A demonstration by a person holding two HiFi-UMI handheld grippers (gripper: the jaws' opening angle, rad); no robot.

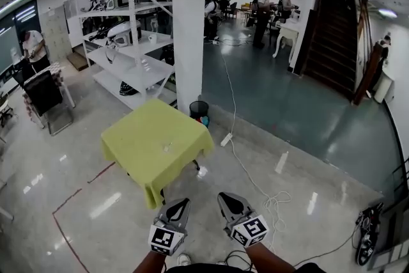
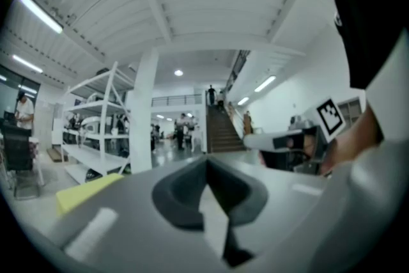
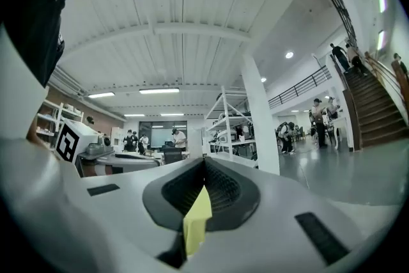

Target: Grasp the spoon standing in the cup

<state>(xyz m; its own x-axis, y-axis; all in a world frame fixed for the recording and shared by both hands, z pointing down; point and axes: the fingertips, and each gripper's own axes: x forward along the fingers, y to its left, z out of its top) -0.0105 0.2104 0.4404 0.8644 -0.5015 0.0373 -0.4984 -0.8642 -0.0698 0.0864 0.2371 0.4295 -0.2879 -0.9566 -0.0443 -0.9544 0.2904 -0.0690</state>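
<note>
My left gripper (image 1: 179, 204) is clenched on nothing; in the left gripper view its dark pads (image 2: 176, 195) meet at the tips, with only a sliver of pale floor showing through the slot below them; my right gripper (image 1: 224, 197) is also clenched and empty, pads (image 3: 225, 192) touching at the tips, with a yellow strip of cloth visible through its lower slot; both sit side by side, near each other but apart, low over the shiny floor and short of the table.

The table (image 1: 137, 160), under a yellow-green cloth, stands ahead of both tips, its near corner just beyond my left fingers and slightly left of them; a small pale item (image 1: 168, 147) rests near the cloth's middle, well ahead of both grippers, a bit closer to the left one's line; too small to make out as cup or spoon; nothing of mine touches it.

Further ahead past the table: a white pillar (image 1: 188, 29), a black bin (image 1: 199, 110) at its foot, and a white shelving rack (image 1: 128, 48) to the left; a white cable (image 1: 246, 172) runs along the floor to the right of my right fingers.
</note>
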